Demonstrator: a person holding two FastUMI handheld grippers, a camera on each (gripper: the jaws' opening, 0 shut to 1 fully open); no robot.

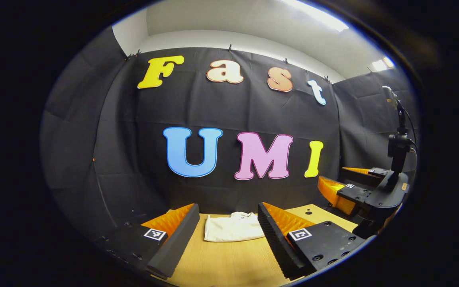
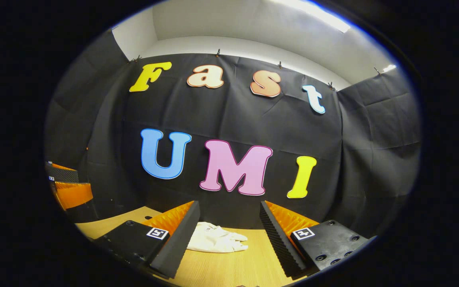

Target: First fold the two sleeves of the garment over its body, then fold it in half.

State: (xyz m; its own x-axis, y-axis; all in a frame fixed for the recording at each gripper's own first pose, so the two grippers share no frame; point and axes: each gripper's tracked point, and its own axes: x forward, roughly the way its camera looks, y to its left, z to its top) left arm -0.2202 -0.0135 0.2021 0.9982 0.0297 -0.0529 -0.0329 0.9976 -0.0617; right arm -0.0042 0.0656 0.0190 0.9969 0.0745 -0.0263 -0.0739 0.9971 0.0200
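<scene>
Left gripper [image 1: 227, 239], jaws apart, hangs above the table [image 1: 229, 267]; the folded white garment [image 1: 233, 228] lies at 12 o'clock between them. Right gripper [image 2: 227, 239], jaws also apart, has it at 11 o'clock.

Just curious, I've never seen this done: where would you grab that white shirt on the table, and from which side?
The white shirt lies flat in a compact bundle on the wooden table. I'd probably pinch a free edge near a corner, coming from above with an open claw, since flat cloth offers nothing else to grip.
</scene>
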